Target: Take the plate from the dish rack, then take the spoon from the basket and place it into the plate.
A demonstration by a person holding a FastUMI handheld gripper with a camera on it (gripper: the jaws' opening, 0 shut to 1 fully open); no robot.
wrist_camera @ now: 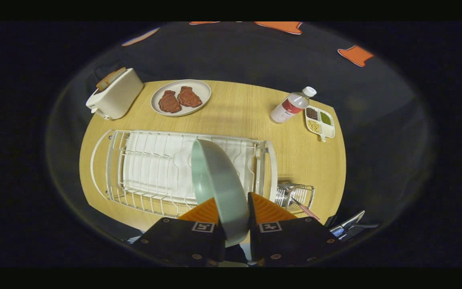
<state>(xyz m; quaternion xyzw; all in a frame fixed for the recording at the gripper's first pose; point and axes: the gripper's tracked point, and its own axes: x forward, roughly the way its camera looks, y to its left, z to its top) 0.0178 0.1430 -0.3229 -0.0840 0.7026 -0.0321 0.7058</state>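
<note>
While we scan from the left, we see a toaster (pixel 115 98), a plate of two meat patties (pixel 181 97) and the white dish rack (pixel 183 170) on the wooden table (pixel 247 120). Our gripper (pixel 233 212) is clamped on the pale green plate (pixel 219 180), held on edge over the rack. Rightward sit the wire basket (pixel 295 194) holding the spoon (pixel 305 208), a bottle (pixel 293 105) and a divided tray (pixel 320 122).

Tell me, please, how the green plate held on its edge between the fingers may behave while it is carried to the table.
The green plate looks rigid, so it should not bend. Its smooth, glossy surface may slip, since the gripper pinches only its lower rim. Held on edge above the dish rack, it could swing or tilt, and probably chips if dropped.
</note>
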